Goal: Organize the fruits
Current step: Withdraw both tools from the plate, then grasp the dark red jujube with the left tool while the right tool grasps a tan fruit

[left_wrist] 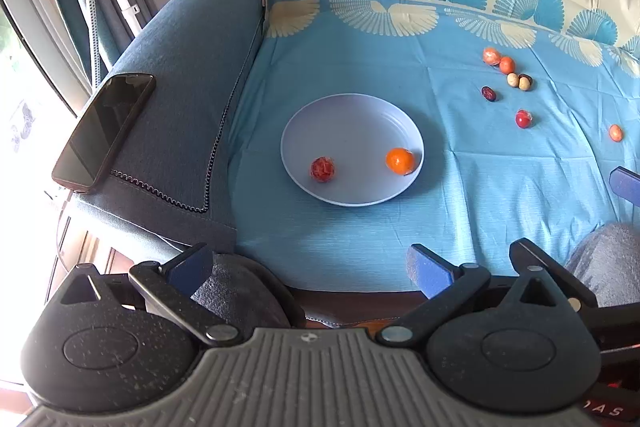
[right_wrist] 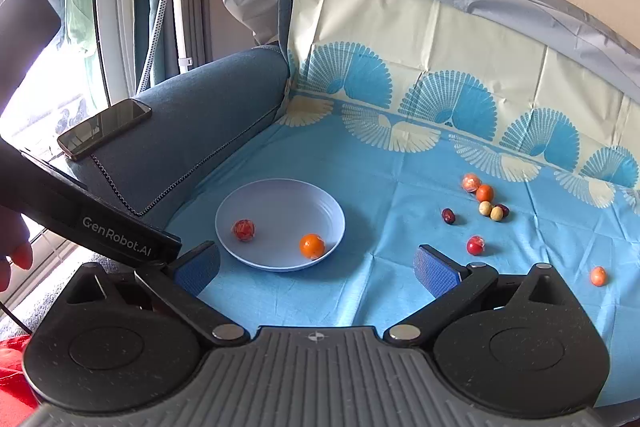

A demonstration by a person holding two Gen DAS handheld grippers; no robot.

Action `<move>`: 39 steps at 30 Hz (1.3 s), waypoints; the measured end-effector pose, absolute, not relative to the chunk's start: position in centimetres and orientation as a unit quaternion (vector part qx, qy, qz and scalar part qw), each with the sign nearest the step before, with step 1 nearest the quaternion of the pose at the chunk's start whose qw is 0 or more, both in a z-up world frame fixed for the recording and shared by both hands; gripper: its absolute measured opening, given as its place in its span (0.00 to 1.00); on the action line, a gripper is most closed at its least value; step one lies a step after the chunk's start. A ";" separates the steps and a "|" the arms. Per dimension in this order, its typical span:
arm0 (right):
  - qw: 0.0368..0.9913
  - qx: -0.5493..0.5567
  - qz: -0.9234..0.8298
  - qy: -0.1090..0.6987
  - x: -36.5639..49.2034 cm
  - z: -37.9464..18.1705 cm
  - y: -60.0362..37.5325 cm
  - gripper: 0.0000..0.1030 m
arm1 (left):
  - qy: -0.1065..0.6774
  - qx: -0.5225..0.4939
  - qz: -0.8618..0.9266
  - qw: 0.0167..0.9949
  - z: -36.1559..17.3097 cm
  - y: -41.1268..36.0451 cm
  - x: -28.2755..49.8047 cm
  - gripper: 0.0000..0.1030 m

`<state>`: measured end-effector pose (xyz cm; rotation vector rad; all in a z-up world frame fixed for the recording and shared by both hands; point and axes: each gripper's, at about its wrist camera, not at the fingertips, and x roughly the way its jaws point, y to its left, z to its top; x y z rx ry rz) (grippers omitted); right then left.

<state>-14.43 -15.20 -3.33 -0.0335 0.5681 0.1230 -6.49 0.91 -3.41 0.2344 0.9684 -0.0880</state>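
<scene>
A pale blue plate (left_wrist: 352,115) (right_wrist: 280,199) lies on the blue cloth, holding a red fruit (left_wrist: 322,169) (right_wrist: 244,229) and an orange fruit (left_wrist: 399,160) (right_wrist: 311,245). Several small fruits lie loose to its right: an orange pair (left_wrist: 500,61) (right_wrist: 478,188), beige and dark ones (left_wrist: 519,81) (right_wrist: 494,211), a dark red one (left_wrist: 488,93) (right_wrist: 448,215), a red one (left_wrist: 523,119) (right_wrist: 475,245) and a lone orange one (left_wrist: 616,133) (right_wrist: 598,275). My left gripper (left_wrist: 310,269) is open, near the sofa's front edge. My right gripper (right_wrist: 318,273) is open, just in front of the plate.
A dark phone (left_wrist: 105,131) (right_wrist: 105,127) rests on the blue sofa armrest (left_wrist: 192,75) to the left. The patterned cloth runs up the backrest (right_wrist: 420,39). The left gripper's black body (right_wrist: 92,223) crosses the right wrist view at left. A grey-clad knee (left_wrist: 608,259) shows at right.
</scene>
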 end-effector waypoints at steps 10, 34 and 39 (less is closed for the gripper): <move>0.956 -0.013 0.058 0.286 -14.2 -3.6 -15.2 0.99 | 0.469 0.113 -0.043 0.875 -3.6 0.8 -6.4 1.00; 0.958 0.046 -0.023 0.282 -11.8 -5.3 -22.0 0.99 | 0.494 0.134 -0.065 0.857 -4.5 -4.8 -1.0 1.00; 0.955 0.069 -0.073 0.280 -10.1 -6.2 -26.5 0.99 | 0.498 0.132 -0.079 0.854 -5.2 -8.0 1.8 1.00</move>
